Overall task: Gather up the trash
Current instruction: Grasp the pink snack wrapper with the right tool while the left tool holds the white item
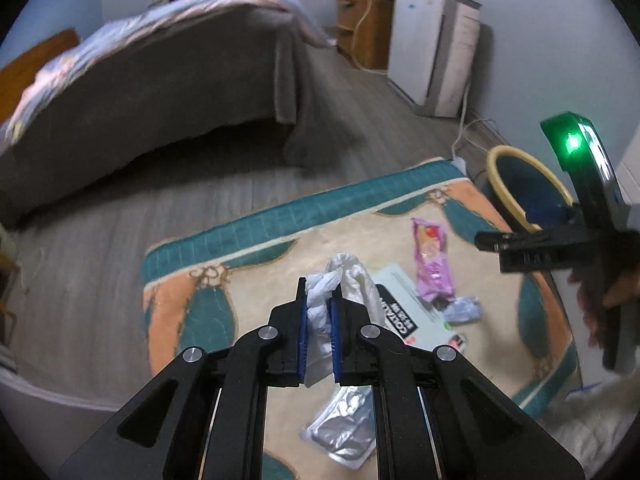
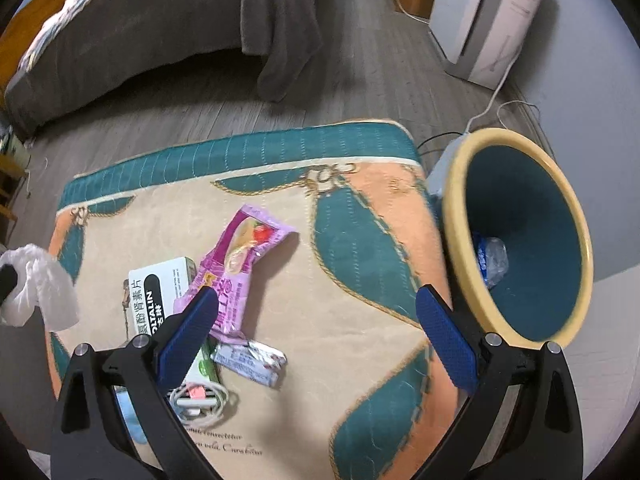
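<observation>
My left gripper (image 1: 320, 300) is shut on a crumpled white plastic bag (image 1: 352, 280) and holds it above the rug; the bag also shows at the left edge of the right wrist view (image 2: 40, 284). My right gripper (image 2: 316, 316) is open and empty above the rug, beside the bin. On the rug lie a pink snack wrapper (image 2: 240, 256), a white medicine box (image 2: 160, 292), a small silver wrapper (image 2: 252, 360) and a silver foil packet (image 1: 344, 428). A yellow-rimmed teal trash bin (image 2: 520, 208) stands at the rug's right edge with a crumpled plastic piece (image 2: 494, 260) inside.
A coiled white cable (image 2: 200, 400) lies on the teal, peach and cream rug (image 2: 360, 240). A bed with a grey cover (image 1: 160, 92) stands at the back left. A white appliance (image 1: 432, 48) and a wooden nightstand (image 1: 360, 24) stand by the far wall. Cords run along the floor near the bin.
</observation>
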Tool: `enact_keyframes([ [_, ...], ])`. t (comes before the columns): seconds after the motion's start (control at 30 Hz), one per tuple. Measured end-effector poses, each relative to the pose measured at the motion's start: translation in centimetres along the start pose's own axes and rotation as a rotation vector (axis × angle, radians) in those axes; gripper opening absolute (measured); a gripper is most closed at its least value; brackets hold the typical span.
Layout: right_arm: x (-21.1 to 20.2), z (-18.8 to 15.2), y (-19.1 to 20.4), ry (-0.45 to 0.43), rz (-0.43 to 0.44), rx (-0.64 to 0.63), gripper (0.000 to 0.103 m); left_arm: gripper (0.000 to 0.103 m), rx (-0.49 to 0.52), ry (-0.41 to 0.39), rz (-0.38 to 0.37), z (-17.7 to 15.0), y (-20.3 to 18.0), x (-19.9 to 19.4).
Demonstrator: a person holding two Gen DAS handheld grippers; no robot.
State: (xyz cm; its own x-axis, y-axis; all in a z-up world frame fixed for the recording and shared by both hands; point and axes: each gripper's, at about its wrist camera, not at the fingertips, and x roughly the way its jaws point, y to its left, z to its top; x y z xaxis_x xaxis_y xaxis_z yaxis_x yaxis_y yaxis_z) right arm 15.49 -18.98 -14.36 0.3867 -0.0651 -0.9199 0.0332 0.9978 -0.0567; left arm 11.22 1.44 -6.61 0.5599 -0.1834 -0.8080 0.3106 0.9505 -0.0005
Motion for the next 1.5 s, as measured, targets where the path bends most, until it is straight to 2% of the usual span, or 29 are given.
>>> enact_keyframes([
  [0.17,2.4,0.8,1.6,0.032,0.007,-0.012,0.097,0.01,-0.005,-0.003,-0.013,1.0,0.5,1.1],
  [0.33,4.5,1.0,2.7,0.073,0.004,-0.032,0.085,0.01,-0.028,-0.001,-0.034,1.4,1.0,2.0],
  [0.4,5.2,1.1,2.9,0.097,0.02,-0.031,0.073,0.01,-0.037,0.002,-0.044,1.7,1.3,2.3],
  [0.5,6.0,1.2,2.9,0.118,0.046,-0.014,0.062,0.01,-0.039,-0.002,-0.044,2.0,1.6,2.6],
  [0.63,6.6,1.4,2.7,0.145,0.116,0.023,0.044,0.01,-0.055,0.002,-0.042,2.4,2.0,3.2],
  [0.67,6.8,1.4,2.8,0.152,0.138,0.025,0.036,0.01,-0.052,0.002,-0.038,2.5,1.8,3.4],
  [0.7,6.7,1.6,2.9,0.152,0.151,0.023,0.022,0.01,-0.05,0.002,-0.035,2.5,1.7,3.4],
  [0.77,6.3,2.0,3.3,0.132,0.156,0.0,0.009,0.01,-0.047,0.001,-0.037,2.7,1.6,3.6],
  [0.93,2.9,3.7,4.4,-0.009,0.118,-0.087,0.007,0.01,-0.051,-0.006,-0.04,2.9,1.4,3.7],
  [1.1,0.0,4.7,4.1,-0.093,0.11,-0.125,0.007,0.01,-0.054,-0.017,-0.045,3.3,0.9,3.6],
  [1.23,-1.9,5.0,2.8,-0.14,0.108,-0.121,0.007,0.01,-0.052,-0.034,-0.049,3.6,0.4,3.2],
  [1.5,-4.5,4.2,1.0,-0.169,0.113,-0.111,0.007,0.01,-0.018,-0.056,-0.052,3.6,-1.7,2.2],
])
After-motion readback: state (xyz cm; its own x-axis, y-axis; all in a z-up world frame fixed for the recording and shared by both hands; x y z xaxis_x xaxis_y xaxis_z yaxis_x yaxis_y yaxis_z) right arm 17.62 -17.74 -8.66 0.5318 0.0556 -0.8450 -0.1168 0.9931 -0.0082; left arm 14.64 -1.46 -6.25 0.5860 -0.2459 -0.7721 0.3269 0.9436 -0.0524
